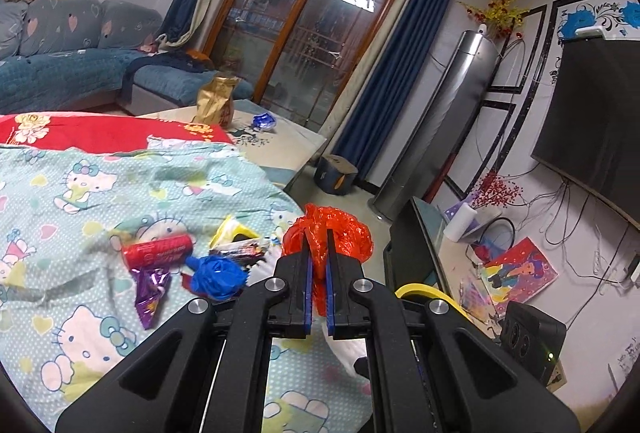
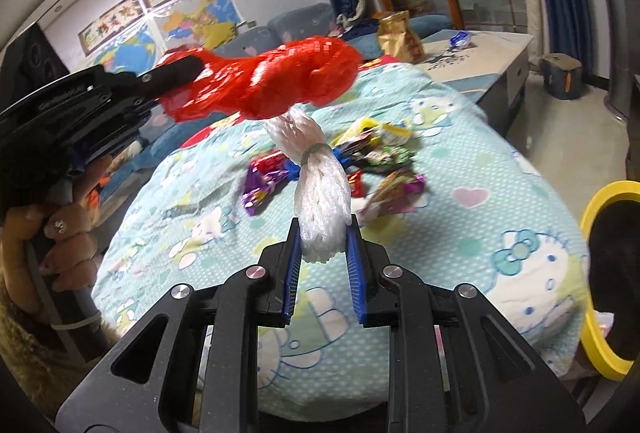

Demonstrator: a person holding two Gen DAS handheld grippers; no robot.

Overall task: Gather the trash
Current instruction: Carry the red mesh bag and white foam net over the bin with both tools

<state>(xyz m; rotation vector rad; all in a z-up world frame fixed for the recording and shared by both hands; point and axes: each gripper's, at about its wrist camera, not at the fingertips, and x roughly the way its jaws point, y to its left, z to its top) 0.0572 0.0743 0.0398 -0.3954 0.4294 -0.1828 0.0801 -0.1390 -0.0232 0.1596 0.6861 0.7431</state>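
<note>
My left gripper [image 1: 319, 233] is shut on a crumpled red plastic bag [image 1: 344, 233] and holds it in the air above the table's edge. The same bag [image 2: 280, 77] shows in the right wrist view, held by the left gripper [image 2: 192, 67]. My right gripper [image 2: 323, 227] is shut on a white bundle of plastic string [image 2: 322, 189] tied with a green band, lifted above the table. Loose trash lies on the Hello Kitty tablecloth [image 1: 80, 201]: a red cylinder wrapper [image 1: 158, 251], a blue crumpled bag [image 1: 218, 275], a purple wrapper [image 1: 150, 293] and a yellow wrapper [image 1: 232, 231].
A yellow-rimmed bin [image 2: 600, 273] stands at the right beside the table; its rim [image 1: 424, 291] shows behind the left gripper. A brown paper bag [image 1: 216, 101] and blue wrapper [image 1: 265, 121] sit on the far table. A sofa [image 1: 72, 61] stands at the back left.
</note>
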